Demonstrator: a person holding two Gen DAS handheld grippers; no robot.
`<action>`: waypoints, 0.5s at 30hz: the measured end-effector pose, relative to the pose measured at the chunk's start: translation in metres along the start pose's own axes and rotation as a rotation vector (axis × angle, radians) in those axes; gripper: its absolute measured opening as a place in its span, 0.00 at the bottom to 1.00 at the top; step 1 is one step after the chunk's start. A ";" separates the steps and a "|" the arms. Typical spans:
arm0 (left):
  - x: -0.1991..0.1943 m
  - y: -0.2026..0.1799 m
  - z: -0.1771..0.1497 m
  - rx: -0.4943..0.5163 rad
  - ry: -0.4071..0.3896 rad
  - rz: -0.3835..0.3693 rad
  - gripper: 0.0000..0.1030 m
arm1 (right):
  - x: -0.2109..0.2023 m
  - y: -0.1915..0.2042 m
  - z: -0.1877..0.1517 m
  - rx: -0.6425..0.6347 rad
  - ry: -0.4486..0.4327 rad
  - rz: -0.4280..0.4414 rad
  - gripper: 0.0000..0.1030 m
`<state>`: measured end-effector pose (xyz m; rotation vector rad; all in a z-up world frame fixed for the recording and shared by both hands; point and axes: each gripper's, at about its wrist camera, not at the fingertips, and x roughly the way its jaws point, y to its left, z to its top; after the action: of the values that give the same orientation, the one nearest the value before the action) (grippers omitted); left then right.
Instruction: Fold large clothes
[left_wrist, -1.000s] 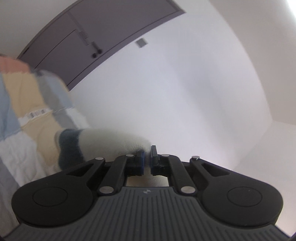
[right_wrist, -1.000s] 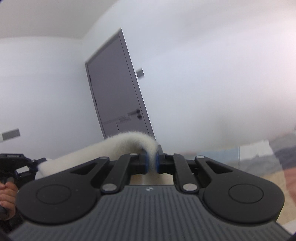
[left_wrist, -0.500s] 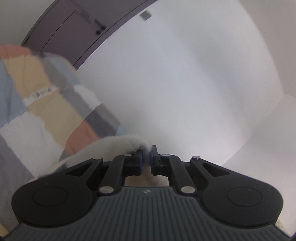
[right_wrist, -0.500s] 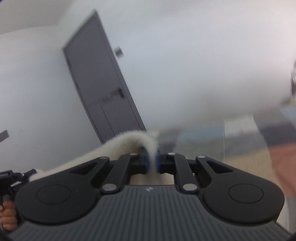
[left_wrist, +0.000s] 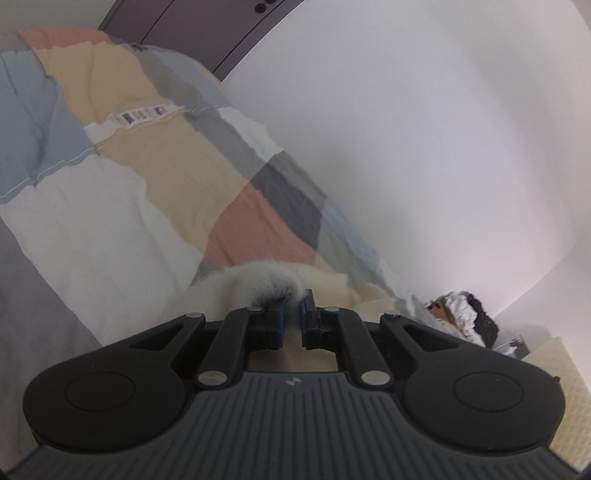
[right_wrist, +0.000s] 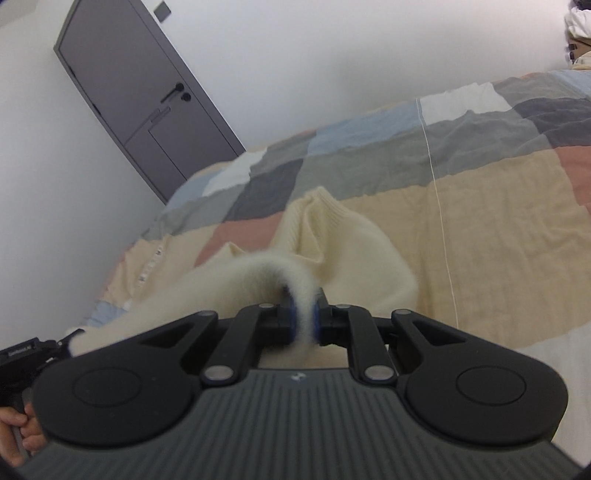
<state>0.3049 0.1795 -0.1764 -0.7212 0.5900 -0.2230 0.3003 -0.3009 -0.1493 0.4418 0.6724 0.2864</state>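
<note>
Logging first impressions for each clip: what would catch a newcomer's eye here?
A fluffy cream sweater, pinched by both the right gripper and the left gripper, draping onto a patchwork quilt that covers the bed. Behind, a dark grey door stands in the white wall.

sweater (right_wrist: 343, 243) edge blurred, gripper-hidden below

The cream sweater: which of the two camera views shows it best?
The right wrist view. There the cream sweater lies spread on the patchwork quilt, its ribbed edge visible, with a fold pinched in the right gripper. The left wrist view shows only a fuzzy bunch clamped in the left gripper.
</note>
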 end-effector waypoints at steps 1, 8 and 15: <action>0.006 0.005 -0.001 -0.004 0.006 0.012 0.07 | 0.005 -0.004 -0.002 0.003 0.008 -0.001 0.14; 0.009 0.008 -0.004 0.000 0.011 0.026 0.12 | 0.025 -0.005 -0.008 0.017 0.034 -0.020 0.24; -0.027 -0.021 -0.012 0.036 -0.023 -0.054 0.75 | -0.009 0.004 -0.011 -0.011 -0.048 -0.063 0.59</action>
<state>0.2764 0.1678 -0.1580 -0.7042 0.5435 -0.2745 0.2857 -0.2979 -0.1499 0.4147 0.6361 0.2191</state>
